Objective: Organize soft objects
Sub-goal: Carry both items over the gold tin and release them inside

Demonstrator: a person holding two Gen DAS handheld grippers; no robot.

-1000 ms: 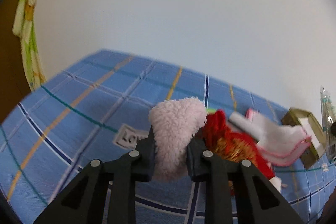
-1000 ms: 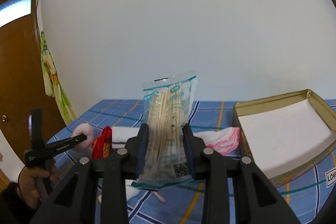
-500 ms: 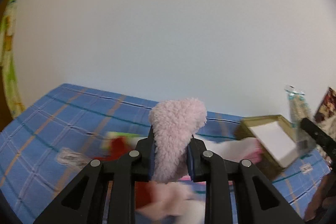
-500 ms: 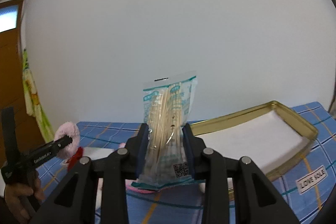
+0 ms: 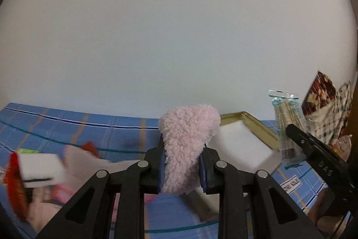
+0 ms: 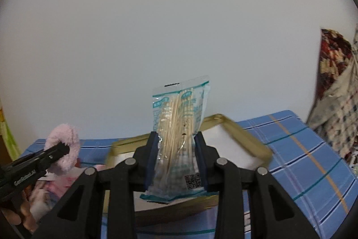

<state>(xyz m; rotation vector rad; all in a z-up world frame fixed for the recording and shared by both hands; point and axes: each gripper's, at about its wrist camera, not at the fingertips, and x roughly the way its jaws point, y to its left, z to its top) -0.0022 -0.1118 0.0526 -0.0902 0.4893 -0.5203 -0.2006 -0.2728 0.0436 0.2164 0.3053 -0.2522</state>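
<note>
Over the blue plaid sheet (image 6: 302, 149), your left gripper (image 5: 182, 165) pinches the pink fluffy piece (image 5: 188, 142), right gripper (image 6: 175, 162) clamps the stick packet (image 6: 179, 127); gold tray (image 6: 250, 138) at 1 o'clock, packet could slip.

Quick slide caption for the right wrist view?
Right gripper holds a bagged stick pack above the gold tray.

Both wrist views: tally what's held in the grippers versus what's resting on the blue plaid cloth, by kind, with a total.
Pink fluffy piece, clamped in the left gripper: 1
Clear packet of sticks, clamped in the right gripper: 1
Gold tin with white lining, on the cloth: 1
Blurred pile of white, red and pink soft things, on the cloth: count cannot be told
Total countable: 3
</note>
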